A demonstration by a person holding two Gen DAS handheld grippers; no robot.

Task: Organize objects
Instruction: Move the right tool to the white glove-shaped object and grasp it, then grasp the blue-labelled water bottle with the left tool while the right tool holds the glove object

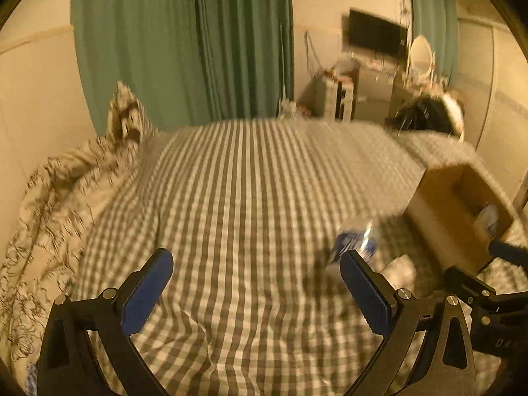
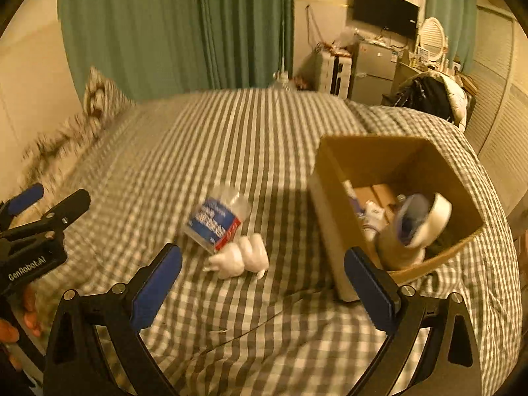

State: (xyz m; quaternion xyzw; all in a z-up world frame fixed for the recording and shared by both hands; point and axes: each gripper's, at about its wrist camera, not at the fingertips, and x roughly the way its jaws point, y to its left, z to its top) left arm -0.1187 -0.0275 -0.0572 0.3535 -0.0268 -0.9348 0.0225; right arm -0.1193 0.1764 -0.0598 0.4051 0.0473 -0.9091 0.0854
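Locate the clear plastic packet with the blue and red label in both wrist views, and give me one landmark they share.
Left wrist: clear plastic packet with the blue and red label, lower right, blurred, behind the inner blue finger.
Right wrist: the packet at centre, beside a white lumpy object.
Shared landmark: open cardboard box, to the packet's right.

Motion blur smears the bottle (image 1: 356, 237) label and the cardboard box (image 2: 333, 231) contents.

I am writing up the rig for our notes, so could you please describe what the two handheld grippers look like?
Both look alike: the left gripper and the right gripper have black angular frames with triangular cut-outs, silver bolt heads at the joints, and blue ribbed pads on the inner faces of the fingers. In the right wrist view, the left gripper's body bears white "GenRobot.AI" lettering. No cables show.
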